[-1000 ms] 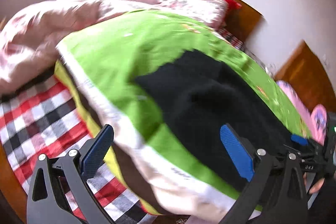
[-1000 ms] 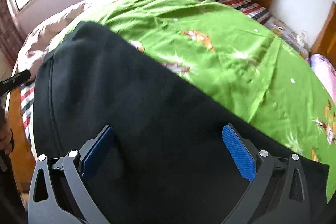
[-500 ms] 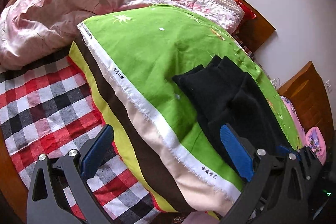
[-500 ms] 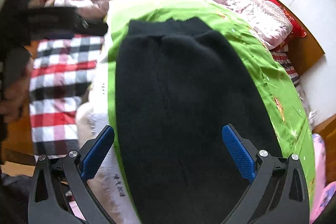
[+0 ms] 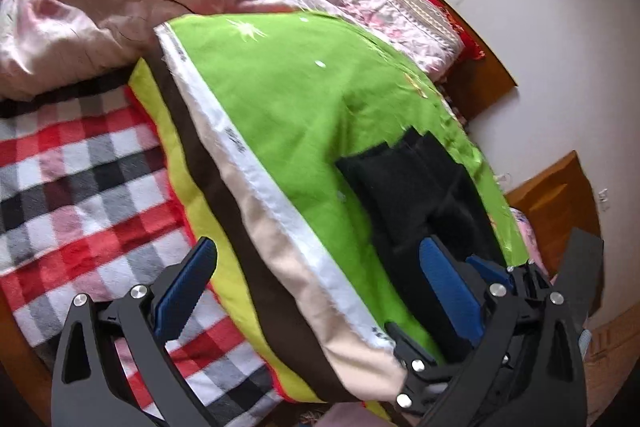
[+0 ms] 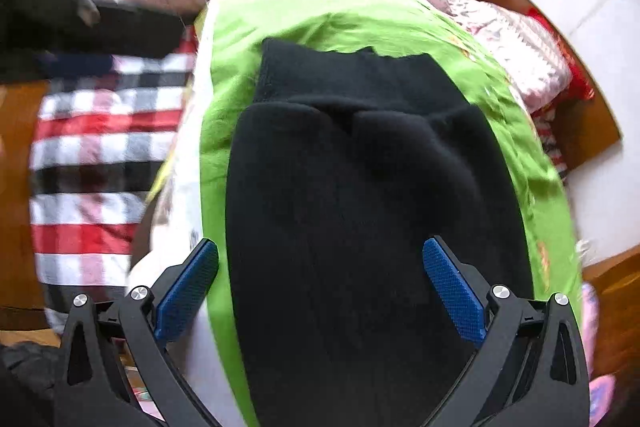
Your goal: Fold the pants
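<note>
Both grippers hang empty above the bed, their fingers spread wide with nothing between them. Half a second ago the right gripper (image 6: 320, 291) looked down on the pants (image 6: 360, 207) as one long dark panel; now a rounded upper layer lies across them, its two lobes ending short of a flat band of fabric at the far end, nearer the headboard (image 6: 540, 39). A second ago the pants filled that view from close up, so the gripper has pulled back and up. The left gripper (image 5: 320, 291) has drawn away too: earlier it sat close over the cloth, and now it sees the pants (image 5: 420, 195) small, on the green sheet (image 5: 280, 115) toward the right edge of the bed, with the right gripper (image 5: 496, 275) beside them at the near end.

My reading is that a fold has just been laid and let go, leaving the pants doubled over on the green sheet, well clear of the checked blanket (image 5: 80, 195) and the pink quilt (image 5: 120, 7). The layers look roughly lined up, though blur hides the edges. Another fold across the length probably remains if a compact bundle is wanted. Thick knit like this tends to spring open, so pressing it flat first would be wise.
</note>
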The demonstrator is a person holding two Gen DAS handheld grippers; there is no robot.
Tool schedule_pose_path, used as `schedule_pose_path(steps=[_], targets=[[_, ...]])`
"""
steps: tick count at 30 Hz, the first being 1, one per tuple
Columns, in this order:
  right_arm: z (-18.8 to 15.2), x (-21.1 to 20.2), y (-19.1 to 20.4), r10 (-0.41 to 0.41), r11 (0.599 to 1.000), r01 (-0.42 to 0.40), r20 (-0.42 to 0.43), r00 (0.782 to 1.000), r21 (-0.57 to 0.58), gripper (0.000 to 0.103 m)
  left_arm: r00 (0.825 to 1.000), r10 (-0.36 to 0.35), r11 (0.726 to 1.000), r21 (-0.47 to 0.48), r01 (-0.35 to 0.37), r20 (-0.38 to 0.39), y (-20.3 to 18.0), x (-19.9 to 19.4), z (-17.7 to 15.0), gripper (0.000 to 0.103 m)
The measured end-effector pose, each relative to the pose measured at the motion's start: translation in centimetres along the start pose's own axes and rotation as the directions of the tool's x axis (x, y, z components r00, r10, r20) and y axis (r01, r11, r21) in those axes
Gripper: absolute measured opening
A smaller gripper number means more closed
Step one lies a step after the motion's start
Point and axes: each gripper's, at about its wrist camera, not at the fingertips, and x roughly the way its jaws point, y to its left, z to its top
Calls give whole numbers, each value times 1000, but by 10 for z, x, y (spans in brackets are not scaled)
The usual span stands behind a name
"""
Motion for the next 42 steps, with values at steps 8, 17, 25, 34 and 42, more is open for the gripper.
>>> schedule_pose_path(steps=[8, 17, 25, 34, 42], targets=[[-4, -19, -20, 61, 992, -76, 142, 988, 102, 30, 999, -39, 999, 18, 39, -11, -3, -5, 7, 101], [-10, -28, -40, 156, 952, -210, 237, 959, 223, 27, 950, -254, 965, 13, 261, -181, -52, 62, 21, 101], [-26, -44, -54, 232, 923, -290, 235, 944, 253, 94, 960, -217, 968, 88, 235, -180, -74, 106, 26, 83], [-130, -93, -123, 101, 897, -184, 220, 970, 401, 94, 973, -139, 955, 236, 181, -183, -94, 118, 24, 83], [-196, -81, -175, 130, 813, -219, 198, 972, 540, 82, 992, -124, 883, 455, 117, -13, -133, 69, 15, 24]])
